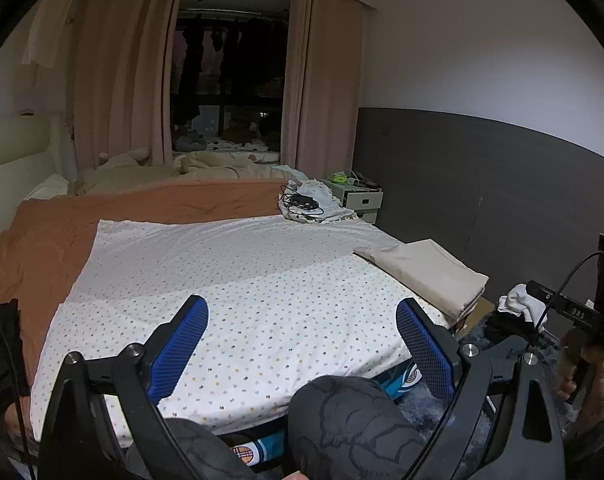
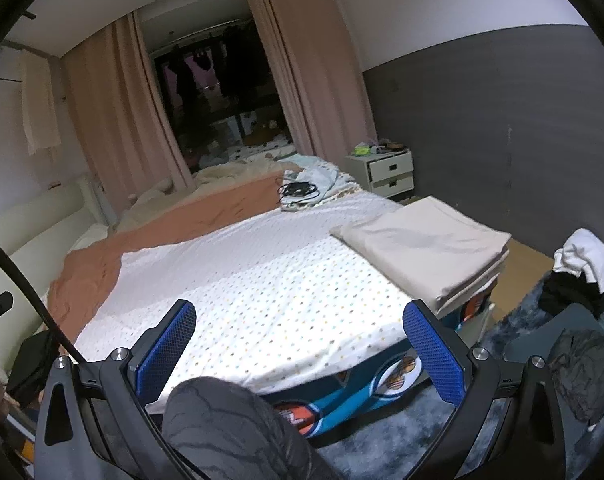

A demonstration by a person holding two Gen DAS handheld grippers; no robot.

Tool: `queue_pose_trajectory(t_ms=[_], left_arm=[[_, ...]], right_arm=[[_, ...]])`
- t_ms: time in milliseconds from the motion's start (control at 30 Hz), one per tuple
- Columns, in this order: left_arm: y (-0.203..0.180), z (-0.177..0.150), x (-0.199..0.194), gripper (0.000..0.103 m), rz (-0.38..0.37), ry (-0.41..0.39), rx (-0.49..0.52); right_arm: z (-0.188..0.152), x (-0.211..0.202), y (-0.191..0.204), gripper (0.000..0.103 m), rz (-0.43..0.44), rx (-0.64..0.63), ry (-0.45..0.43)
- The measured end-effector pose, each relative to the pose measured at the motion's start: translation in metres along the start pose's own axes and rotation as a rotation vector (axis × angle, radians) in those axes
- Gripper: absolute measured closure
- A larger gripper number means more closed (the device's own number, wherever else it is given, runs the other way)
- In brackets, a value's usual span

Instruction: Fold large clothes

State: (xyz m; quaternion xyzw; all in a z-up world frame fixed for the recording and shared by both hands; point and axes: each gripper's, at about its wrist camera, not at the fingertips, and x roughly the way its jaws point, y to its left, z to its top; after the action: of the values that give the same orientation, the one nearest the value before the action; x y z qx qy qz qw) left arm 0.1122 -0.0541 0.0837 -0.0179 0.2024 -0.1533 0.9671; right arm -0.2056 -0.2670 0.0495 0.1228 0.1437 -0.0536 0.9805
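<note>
Hovering with jaws spread and empty, the left gripper (image 1: 302, 334) and right gripper (image 2: 300, 336) face the dotted sheet (image 1: 230, 280) spread on the bed, soft, light, likely best pinched at its near corners.

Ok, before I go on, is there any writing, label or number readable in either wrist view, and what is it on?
"DAS": pale letters on the black bar of the right hand-held gripper's frame, at the right edge of the left wrist view.
Round badges on the teal sheet hanging below the dotted bedspread: their print is too blurred to read.
Nothing legible on the folded beige cloth or the white drawers.
</note>
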Motion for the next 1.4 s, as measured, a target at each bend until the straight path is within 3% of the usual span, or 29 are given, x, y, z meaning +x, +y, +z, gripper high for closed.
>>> queue_pose_trajectory(t_ms=[167, 433, 1400], left_arm=[[0.003, -0.017, -0.010, 0.006, 0.022, -0.014, -0.009], [0.015, -0.041, -0.011, 0.006, 0.067, 0.005, -0.046], [0.021, -0.050, -0.018, 0.006, 0.101, 0.015, -0.052]], right_arm=[[-0.009, -0.002, 0.011, 0.000, -0.021, -0.045, -0.022], [-0.022, 0.010, 0.024, 0.000, 0.016, -0.088, -0.025], [-0.034, 0.018, 0.042, 0.000, 0.008, -0.083, -0.009]])
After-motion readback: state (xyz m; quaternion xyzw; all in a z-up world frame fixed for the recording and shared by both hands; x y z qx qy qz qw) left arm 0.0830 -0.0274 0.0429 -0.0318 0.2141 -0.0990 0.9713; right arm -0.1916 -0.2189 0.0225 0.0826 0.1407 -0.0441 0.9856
